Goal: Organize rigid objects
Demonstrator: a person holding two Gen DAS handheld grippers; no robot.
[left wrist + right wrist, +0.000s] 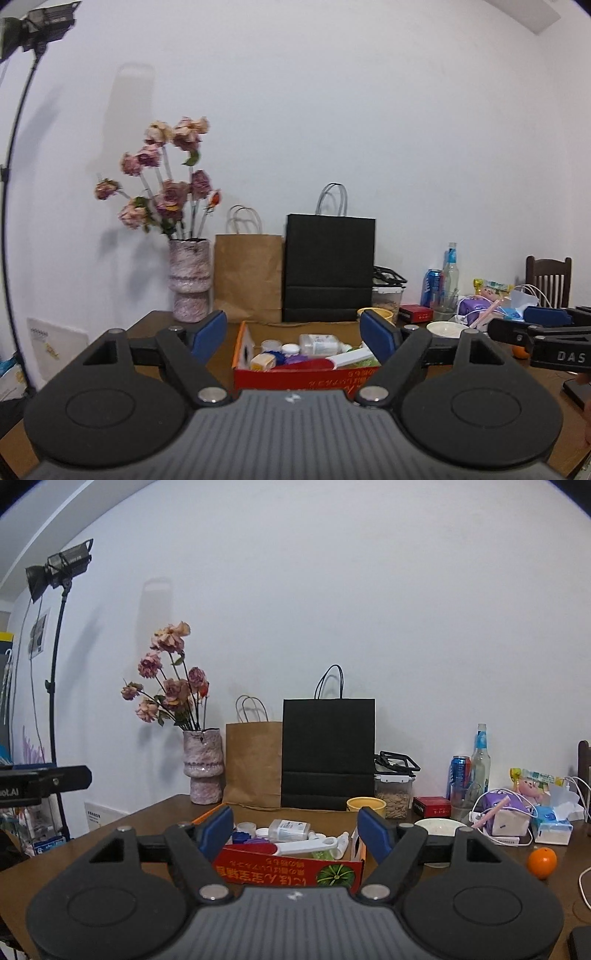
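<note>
1. The red cardboard box (288, 871) sits on the brown bench (155, 819) straight ahead of both grippers, its long side running across the view; it already holds small rigid things (a clear bottle (290, 830) lying on its side, a white-handled brush (295, 846), jar lids).
2. The right gripper (295, 830) points nearly level at the box, jaws spread and nothing between the blue pads. It looks slightly nearer to the box than the left.
3. The left gripper (293, 338) frames the same box from a little further left, released too, holding nothing.
4. Loose items lie to the right of the box, so I judge the right hand better placed: a white bowl (439, 827), a yellow cup (365, 805), an orange (542, 862).
5. Behind the box stand a black paper bag (328, 753), a brown paper bag (253, 764) and a vase of dried roses (203, 764), well apart from it; nothing blocks the way to the box's open top.
</note>
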